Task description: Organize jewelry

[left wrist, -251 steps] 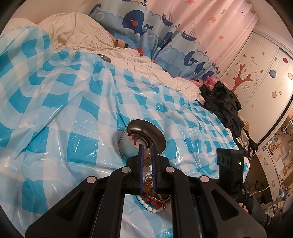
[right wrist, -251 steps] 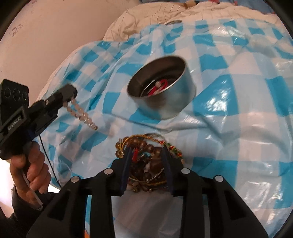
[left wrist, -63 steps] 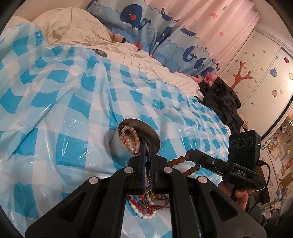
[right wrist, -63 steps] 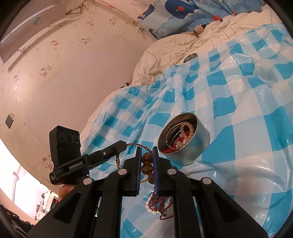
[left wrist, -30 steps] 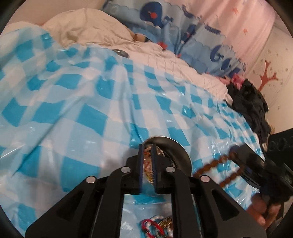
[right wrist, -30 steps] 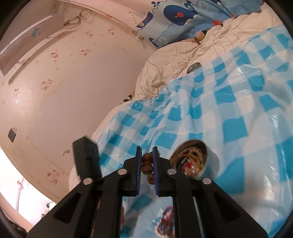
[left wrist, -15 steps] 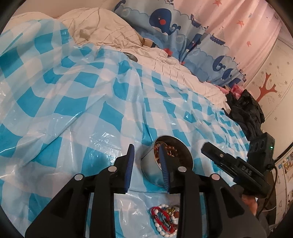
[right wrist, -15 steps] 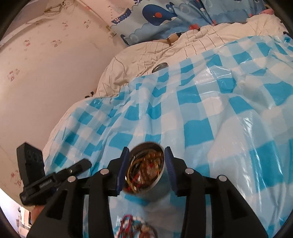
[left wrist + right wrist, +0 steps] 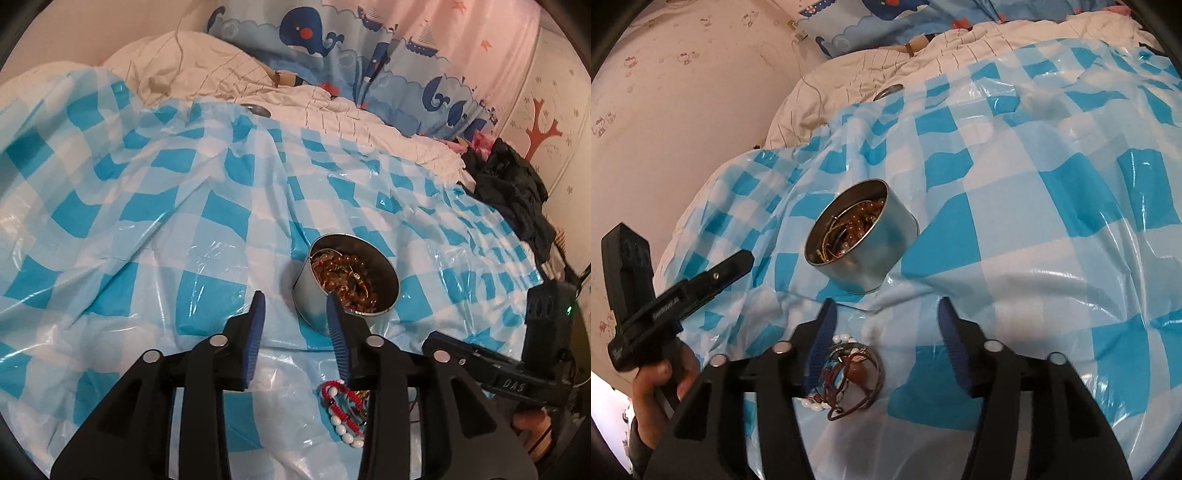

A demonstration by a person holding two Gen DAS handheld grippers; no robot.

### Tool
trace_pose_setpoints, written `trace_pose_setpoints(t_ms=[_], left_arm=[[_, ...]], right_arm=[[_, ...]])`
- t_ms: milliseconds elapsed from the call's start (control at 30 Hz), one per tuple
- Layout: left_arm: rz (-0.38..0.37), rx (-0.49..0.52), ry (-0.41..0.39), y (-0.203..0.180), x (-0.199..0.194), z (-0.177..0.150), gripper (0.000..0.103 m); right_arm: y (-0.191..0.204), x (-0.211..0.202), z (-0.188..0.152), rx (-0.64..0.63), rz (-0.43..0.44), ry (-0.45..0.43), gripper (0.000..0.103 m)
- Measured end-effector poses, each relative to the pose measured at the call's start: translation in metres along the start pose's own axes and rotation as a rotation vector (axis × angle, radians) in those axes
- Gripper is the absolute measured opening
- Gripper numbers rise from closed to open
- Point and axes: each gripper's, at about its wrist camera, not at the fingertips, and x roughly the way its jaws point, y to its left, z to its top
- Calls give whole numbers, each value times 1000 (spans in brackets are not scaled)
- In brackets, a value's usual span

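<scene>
A round metal tin (image 9: 343, 291) sits on the blue-and-white checked plastic sheet (image 9: 147, 206) and holds brown bead strings and gold chains; it also shows in the right wrist view (image 9: 860, 247). A small pile of loose jewelry (image 9: 345, 410) with red cord and white beads lies on the sheet in front of the tin, seen also in the right wrist view (image 9: 846, 376). My left gripper (image 9: 295, 306) is open and empty, just left of the tin. My right gripper (image 9: 884, 314) is open and empty, above the pile. Each gripper shows in the other's view (image 9: 495, 369) (image 9: 683, 291).
A cream quilt and pillow (image 9: 207, 74) lie at the head of the bed, with a small metal lid (image 9: 255, 109) on them. A whale-print curtain (image 9: 332, 40) hangs behind. Dark clothes (image 9: 513, 184) are heaped at the far right edge of the bed.
Both grippers, shut on bead strings a second ago, have opened; those beads now lie in the tin. Both grippers have drawn back and lowered toward the pile.
</scene>
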Motion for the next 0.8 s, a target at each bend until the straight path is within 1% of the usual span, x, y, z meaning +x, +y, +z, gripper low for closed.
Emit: trace_pose_setpoints(t_ms=[67, 167, 200, 300, 433, 533, 633, 733, 800], left_arm=[[7, 20, 3, -3, -2, -4, 36], [12, 35, 8, -4, -5, -8, 38], [18, 41, 5, -4, -6, -8, 40], [47, 59, -9, -3, -11, -9, 44], [87, 78, -28, -3, -14, -9, 48], [108, 100, -18, -3, -8, -12, 50], [96, 107, 7, -4, 0, -14, 51], [63, 104, 33, -5, 5, -15, 53], [46, 95, 46, -5, 7, -17, 56]], right_arm=[[3, -1, -3, 4, -6, -3, 59], [9, 3, -6, -15, -22, -18, 65], [10, 5, -7, -21, -35, -16, 65], [12, 11, -9, -41, -25, 1, 66], [10, 19, -11, -56, -34, 14, 67], [7, 20, -10, -52, -27, 18, 67], [6, 19, -9, -55, -27, 14, 68], [3, 17, -7, -59, -46, 3, 69], [1, 15, -6, -54, -45, 2, 69]])
